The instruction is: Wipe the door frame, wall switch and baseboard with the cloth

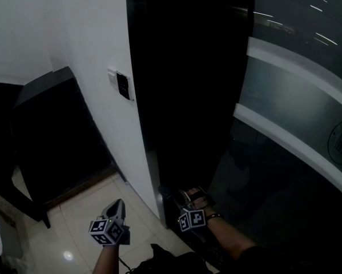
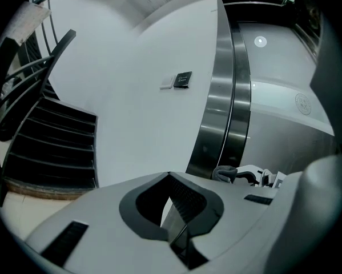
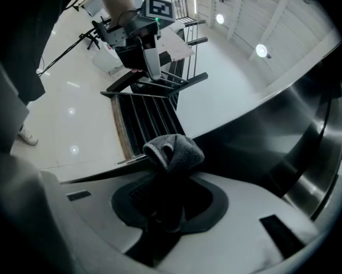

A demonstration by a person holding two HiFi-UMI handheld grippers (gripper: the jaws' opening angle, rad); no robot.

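Right gripper (image 1: 188,196): low at the foot of the door frame (image 1: 188,96), near the frame's left edge where it meets the white wall (image 1: 96,39). Fingers clamped on the cloth (image 3: 173,150), a grey wad bunched just past the tips and rolled over on itself. Seen from the left gripper view, cloth right at the bottom end of the metal frame strip; touching or just beside, cannot tell. Hand and forearm reach in from the lower right edge of the head view.

Left gripper (image 1: 118,205): held over the pale tiled floor (image 1: 85,216), left of the wall's bottom corner, well apart from the frame, pointing up toward the wall. Fingers (image 2: 188,201) together, nothing between them; ribbed pad visible in the dark recess.

Switch (image 1: 123,85): dark plate with a small pale plate beside it, on the wall near its right edge, just left of the frame, well above both grippers.

Dark stairs (image 2: 51,141) with slatted steps and rails against the wall's left end. Curved glass (image 1: 296,96) with frosted bands right of the frame.
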